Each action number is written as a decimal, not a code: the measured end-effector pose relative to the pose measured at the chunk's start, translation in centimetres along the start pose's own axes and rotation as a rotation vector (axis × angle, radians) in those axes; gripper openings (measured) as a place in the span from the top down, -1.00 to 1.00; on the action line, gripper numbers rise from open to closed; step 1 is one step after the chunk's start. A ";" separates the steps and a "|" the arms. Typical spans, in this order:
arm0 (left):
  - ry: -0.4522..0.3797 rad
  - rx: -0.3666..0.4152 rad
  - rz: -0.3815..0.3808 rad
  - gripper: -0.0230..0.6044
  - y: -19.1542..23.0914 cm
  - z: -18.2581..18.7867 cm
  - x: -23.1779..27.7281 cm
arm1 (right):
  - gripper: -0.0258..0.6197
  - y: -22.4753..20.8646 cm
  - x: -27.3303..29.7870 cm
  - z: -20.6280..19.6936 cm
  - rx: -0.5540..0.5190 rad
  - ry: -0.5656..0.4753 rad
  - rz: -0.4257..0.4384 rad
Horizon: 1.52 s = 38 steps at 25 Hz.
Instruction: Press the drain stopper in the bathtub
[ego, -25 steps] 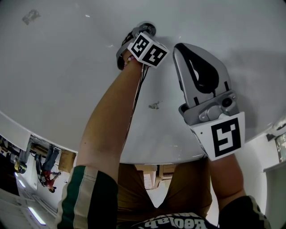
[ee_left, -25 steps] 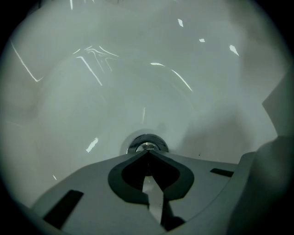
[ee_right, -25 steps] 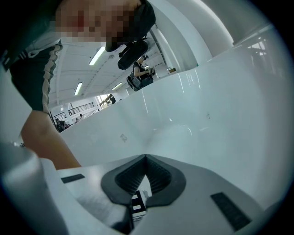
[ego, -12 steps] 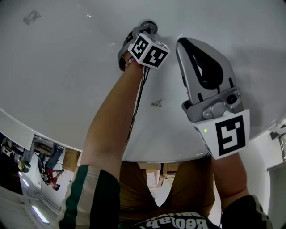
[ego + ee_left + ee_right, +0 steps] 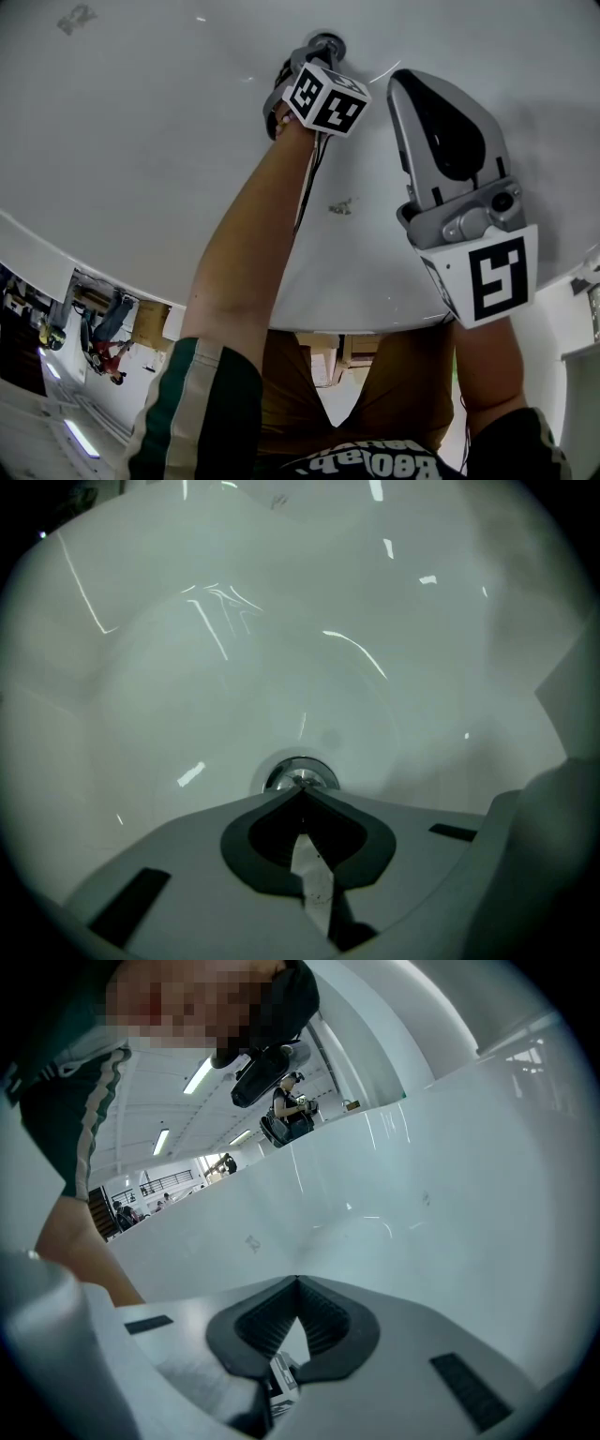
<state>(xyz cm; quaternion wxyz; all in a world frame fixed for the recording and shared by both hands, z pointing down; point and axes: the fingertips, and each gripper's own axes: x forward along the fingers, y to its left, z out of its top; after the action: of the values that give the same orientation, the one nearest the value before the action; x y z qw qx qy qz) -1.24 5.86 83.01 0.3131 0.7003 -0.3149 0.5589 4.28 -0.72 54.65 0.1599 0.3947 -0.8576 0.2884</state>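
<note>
head view, looking steeply down into a white bathtub [image 5: 141, 141]. at the top centre of the frame the left gripper [image 5: 314, 52] reaches to the tub floor, its marker cube [image 5: 328, 98] just below it and a bare forearm [image 5: 253, 244] running down to a dark sleeve with green and white stripes [image 5: 187, 412] at the lower left. the round chrome drain stopper [image 5: 328, 41] shows just past the gripper's tip.

in the left gripper view the jaws are pressed together with nothing between them, and the left gripper [image 5: 300, 787] points at the near edge of the drain stopper [image 5: 286, 772], which sits in the middle of the frame on the tub floor [image 5: 187, 667]; whether the tip touches it cannot be told.

the right gripper [image 5: 408, 77] hangs to the right of centre, above the tub floor and apart from the stopper. in the right gripper view the right gripper [image 5: 297, 1281] has its jaws closed on nothing, facing the tub's sloping wall [image 5: 422, 1194]. a small dark mark [image 5: 340, 206] lies on the floor between the two grippers.
</note>
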 end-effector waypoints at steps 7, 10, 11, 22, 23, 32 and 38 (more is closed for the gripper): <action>-0.018 0.007 0.030 0.90 0.1 0.0 -0.1 | 0.88 0.3 0.1 0.0 0.006 0.000 0.012; 0.013 0.014 0.032 0.90 0.2 -0.4 -0.1 | 0.88 0.2 0.1 0.3 0.012 -0.009 0.010; 0.021 0.020 0.042 0.90 0.3 -0.6 -0.3 | 0.88 0.2 0.1 0.3 0.013 -0.008 0.009; -0.023 0.134 0.056 0.27 0.1 -0.6 0.1 | 0.88 0.0 0.1 -0.4 0.068 0.008 0.016; -0.019 0.162 0.045 0.27 0.0 -0.3 0.4 | 0.88 0.1 0.1 -0.4 0.073 0.009 0.021; 0.014 0.199 -0.074 0.34 -0.2 0.5 0.8 | 0.88 0.6 0.4 -0.5 0.068 0.018 0.039; 0.011 0.013 -0.019 0.35 0.3 0.1 1.0 | 0.88 0.8 0.6 -0.5 0.064 0.017 0.046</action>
<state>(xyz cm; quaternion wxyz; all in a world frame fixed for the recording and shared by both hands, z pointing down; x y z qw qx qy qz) -1.22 5.56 84.03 0.3157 0.7022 -0.3030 0.5616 3.35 -0.34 55.05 0.1479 0.3771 -0.8555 0.3226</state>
